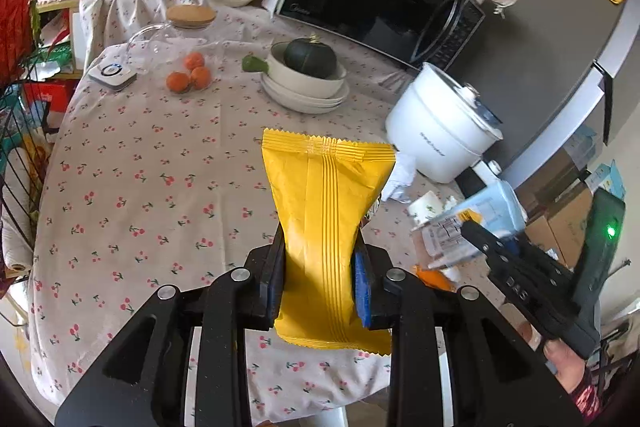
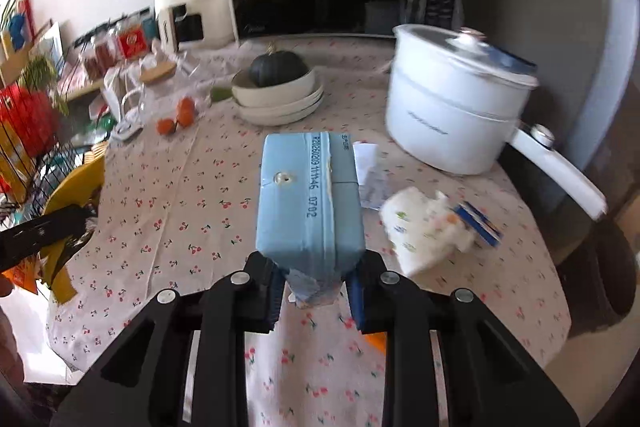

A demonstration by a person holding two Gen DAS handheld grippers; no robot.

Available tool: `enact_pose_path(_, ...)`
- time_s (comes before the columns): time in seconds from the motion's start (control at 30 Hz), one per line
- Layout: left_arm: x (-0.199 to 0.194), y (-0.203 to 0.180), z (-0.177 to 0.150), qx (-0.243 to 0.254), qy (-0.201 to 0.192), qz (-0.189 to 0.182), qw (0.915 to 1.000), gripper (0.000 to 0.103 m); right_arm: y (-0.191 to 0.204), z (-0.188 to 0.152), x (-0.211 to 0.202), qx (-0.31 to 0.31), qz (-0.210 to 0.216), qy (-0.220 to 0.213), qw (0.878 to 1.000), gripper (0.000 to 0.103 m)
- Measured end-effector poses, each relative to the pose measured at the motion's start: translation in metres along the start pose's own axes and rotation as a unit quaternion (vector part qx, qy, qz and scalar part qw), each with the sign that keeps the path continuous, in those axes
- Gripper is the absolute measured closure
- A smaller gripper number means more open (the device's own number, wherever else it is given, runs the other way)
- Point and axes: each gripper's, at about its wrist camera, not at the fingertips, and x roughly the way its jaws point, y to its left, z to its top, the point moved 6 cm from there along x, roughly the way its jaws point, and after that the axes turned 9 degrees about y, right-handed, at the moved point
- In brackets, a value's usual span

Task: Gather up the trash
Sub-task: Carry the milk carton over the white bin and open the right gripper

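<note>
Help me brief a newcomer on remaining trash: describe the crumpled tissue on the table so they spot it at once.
Start at the white electric pot on the right of the cherry-print tablecloth. Just in front of it, nearer the table edge, lies the crumpled tissue. Unlike the flat white paper scrap and blue-striped wrapper beside it, it is a puffy wad with small coloured prints.

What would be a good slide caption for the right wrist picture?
Right gripper clamps a light blue carton above the cherry-print tablecloth; crumpled tissue lies nearby.

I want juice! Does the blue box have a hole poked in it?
Yes. The blue carton, held in the right gripper, shows a small punched straw hole on its top. Whether it's empty, cannot tell.
</note>
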Motion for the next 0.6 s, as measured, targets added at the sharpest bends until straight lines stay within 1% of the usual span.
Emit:
enact_pose_path(0.17,-0.005,-0.021,-0.008,0.021,-0.006,-0.015,0.9997,0.076,-0.02,-0.024,-0.03,0.026,-0.016,-0.024,0.999,0.077)
enact_pose_path(0.37,-0.013,-0.048,-0.019,0.052,-0.017,-0.031,0.998,0.076,-0.04,-0.055,-0.058,0.054,-0.028,-0.043,0.997,0.077)
enact_pose_path(0.6,-0.014,-0.073,-0.033,0.089,-0.02,-0.033,0.9953,0.076,-0.059,-0.098,-0.073,0.074,-0.039,-0.032,0.996,0.077)
